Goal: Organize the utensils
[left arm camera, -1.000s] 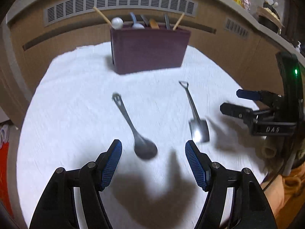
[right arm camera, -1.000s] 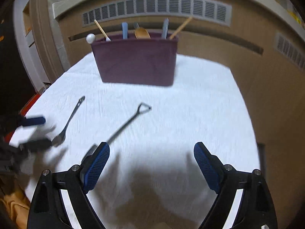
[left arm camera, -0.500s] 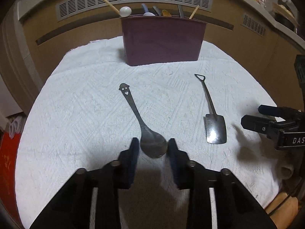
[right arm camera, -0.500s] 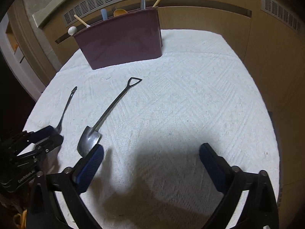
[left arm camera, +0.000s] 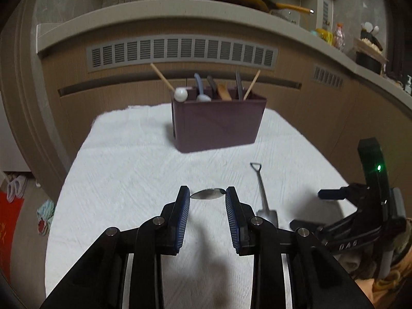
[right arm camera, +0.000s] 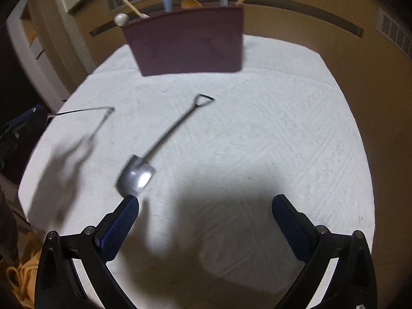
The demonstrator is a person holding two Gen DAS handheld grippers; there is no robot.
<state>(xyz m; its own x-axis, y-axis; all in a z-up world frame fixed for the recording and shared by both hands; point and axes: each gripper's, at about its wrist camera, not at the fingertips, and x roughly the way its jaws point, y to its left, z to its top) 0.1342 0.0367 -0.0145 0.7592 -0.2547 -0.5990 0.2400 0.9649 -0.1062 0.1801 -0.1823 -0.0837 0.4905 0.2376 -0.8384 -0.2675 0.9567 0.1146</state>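
Observation:
My left gripper [left arm camera: 208, 195] is shut on the bowl of a steel spoon [left arm camera: 208, 194] and holds it off the white cloth [left arm camera: 128, 167]. From the right wrist view that spoon [right arm camera: 85, 109] hangs level in the air at the left, its shadow on the cloth below. A shovel-shaped spoon [right arm camera: 164, 139] lies on the cloth, blade toward me. My right gripper [right arm camera: 206, 203] stands wide open just short of the blade, its left fingertip [right arm camera: 130, 206] beside it and nothing between the pads. A maroon utensil holder [left arm camera: 219, 123] with several utensils stands at the far side.
Behind the holder [right arm camera: 188, 43] runs a wooden cabinet front with a vent grille [left arm camera: 180, 51]; a shelf above carries bottles and bowls. The cloth's edge drops off at the left to a floor with a red mat [left arm camera: 10, 221]. The right gripper [left arm camera: 307, 208] sits beside the shovel spoon [left arm camera: 262, 190].
The left gripper closed on the spoon's bowl and lifted it off the cloth. The right gripper opened wider and tipped down toward the shovel spoon's blade.

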